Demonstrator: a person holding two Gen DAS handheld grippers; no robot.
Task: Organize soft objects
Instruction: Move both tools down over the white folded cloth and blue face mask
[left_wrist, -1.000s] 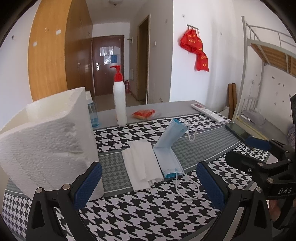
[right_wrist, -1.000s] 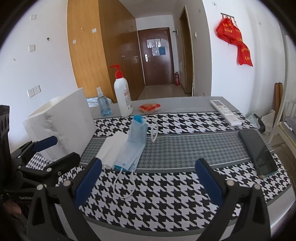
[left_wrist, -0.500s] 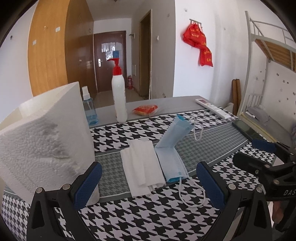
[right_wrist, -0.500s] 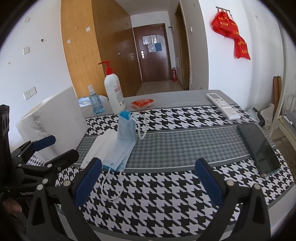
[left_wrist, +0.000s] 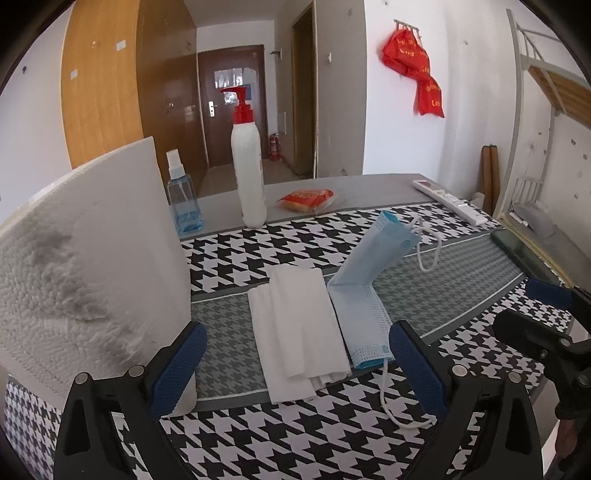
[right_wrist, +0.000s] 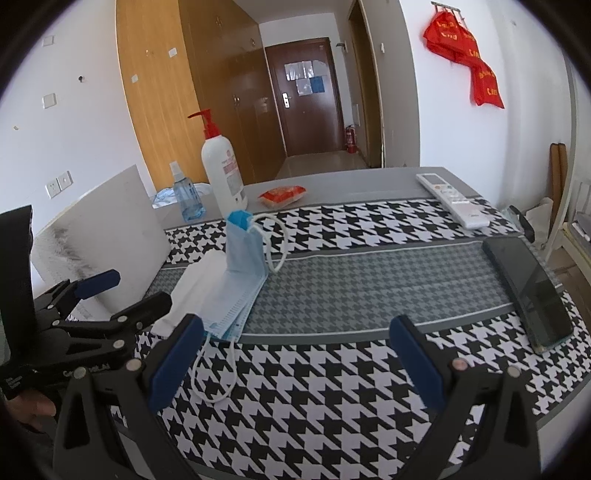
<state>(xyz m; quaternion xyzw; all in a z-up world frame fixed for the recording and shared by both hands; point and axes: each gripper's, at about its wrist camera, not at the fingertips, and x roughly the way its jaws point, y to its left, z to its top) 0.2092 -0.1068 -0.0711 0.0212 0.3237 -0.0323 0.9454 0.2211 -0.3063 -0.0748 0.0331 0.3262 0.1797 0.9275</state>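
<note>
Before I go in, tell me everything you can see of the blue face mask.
The blue face mask looks like pleated disposable fabric with white ear loops. It is bent: the near half lies flat on the houndstooth cloth, the far half sticks up at an angle. It lies against the folded white tissues. Neither gripper touches it.

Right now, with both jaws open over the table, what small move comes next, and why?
Probably ease the left gripper forward and down onto the folded white cloth. Its jaws stand open and empty right in front of it, while the blue face mask beside it is half propped up.
</note>
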